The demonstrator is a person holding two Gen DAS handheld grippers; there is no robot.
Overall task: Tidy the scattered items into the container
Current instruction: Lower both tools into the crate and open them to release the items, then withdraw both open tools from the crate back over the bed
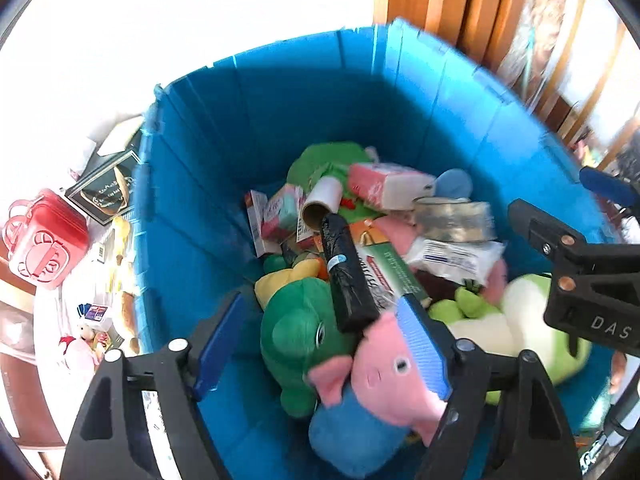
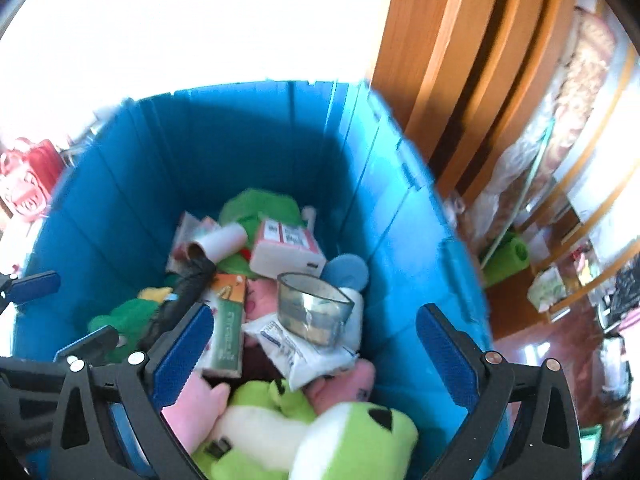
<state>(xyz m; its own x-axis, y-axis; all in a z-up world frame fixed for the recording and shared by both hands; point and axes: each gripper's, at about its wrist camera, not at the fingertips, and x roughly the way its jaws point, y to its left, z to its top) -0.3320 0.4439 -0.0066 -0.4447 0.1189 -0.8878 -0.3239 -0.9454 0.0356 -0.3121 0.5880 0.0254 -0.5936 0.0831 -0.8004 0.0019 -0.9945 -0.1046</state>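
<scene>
Nearest my left gripper (image 1: 326, 344) I see its two blue-padded jaws standing apart over the blue container (image 1: 240, 120), with nothing pressed between the pads; the pink pig plush (image 1: 392, 372) lies under them in the pile, partly behind the right pad, and I cannot tell whether that pad touches it. Just beside the pig sits a dark green plush (image 1: 296, 332), and a black roll (image 1: 346, 276) lies slanted across both.

My right gripper (image 2: 316, 356) is spread wide and carries nothing. Below it in the container lies the light green frog plush (image 2: 352, 440), white-bellied, with a pink plush (image 2: 192, 404) at its left. The right gripper's black body also shows at the right edge of the left wrist view.

Farther in, I see a white printed packet (image 2: 296, 352) with a roll of clear tape (image 2: 316, 308) resting on it, a green and orange box (image 2: 228, 320) beside them, then a pink and white box (image 2: 288, 248), a cardboard tube (image 2: 218, 244) and a blue disc (image 2: 346, 272) toward the far wall.

Outside the container, on the left, things are still scattered: a red case (image 1: 44, 240), a dark framed item (image 1: 106, 192) and a small white plush (image 1: 82, 344). On the right stands wooden furniture (image 2: 460, 80).
</scene>
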